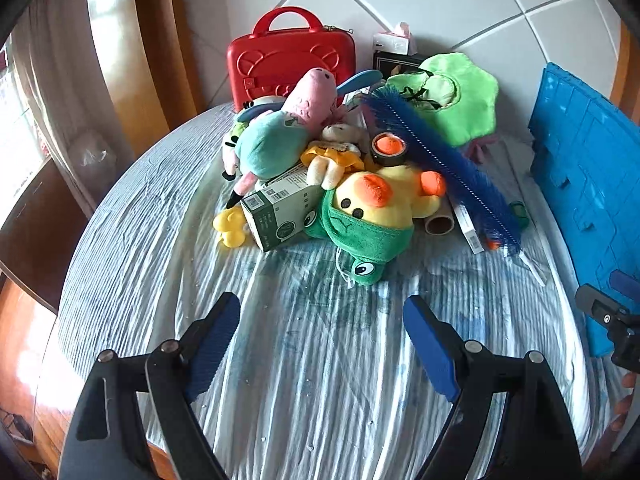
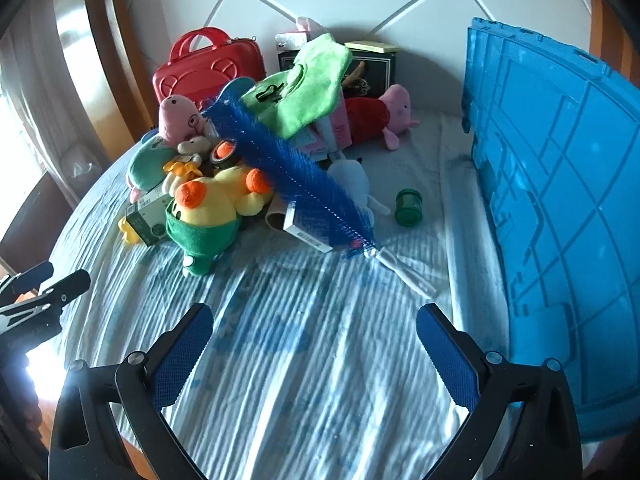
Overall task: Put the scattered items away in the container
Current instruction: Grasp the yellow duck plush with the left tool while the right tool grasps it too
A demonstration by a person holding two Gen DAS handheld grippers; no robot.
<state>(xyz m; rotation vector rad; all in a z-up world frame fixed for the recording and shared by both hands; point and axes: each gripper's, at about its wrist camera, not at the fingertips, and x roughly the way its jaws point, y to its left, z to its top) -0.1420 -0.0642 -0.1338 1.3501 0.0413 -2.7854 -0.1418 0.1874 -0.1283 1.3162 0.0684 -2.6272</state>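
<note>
A heap of items lies on a blue-white cloth (image 1: 304, 360): a yellow duck plush (image 1: 380, 204) in a green frog bib, a pink pig plush (image 1: 296, 120), a green-white box (image 1: 280, 212), a long blue bottle brush (image 1: 440, 168), a green towel (image 1: 460, 92) and a tape roll (image 1: 389, 147). The duck plush (image 2: 216, 204) and the brush (image 2: 296, 172) also show in the right wrist view. The blue crate (image 2: 560, 200) stands at the right. My left gripper (image 1: 322, 332) hangs open over bare cloth short of the heap. My right gripper (image 2: 314, 344) is open too, beside the crate, holding nothing.
A red carry case (image 1: 292, 56) and dark boxes (image 2: 372, 68) stand against the white wall behind the heap. A second pig plush in red (image 2: 384, 114), a green jar (image 2: 409, 207) and a pale blue plush (image 2: 354, 188) lie between heap and crate. Wooden furniture borders the left.
</note>
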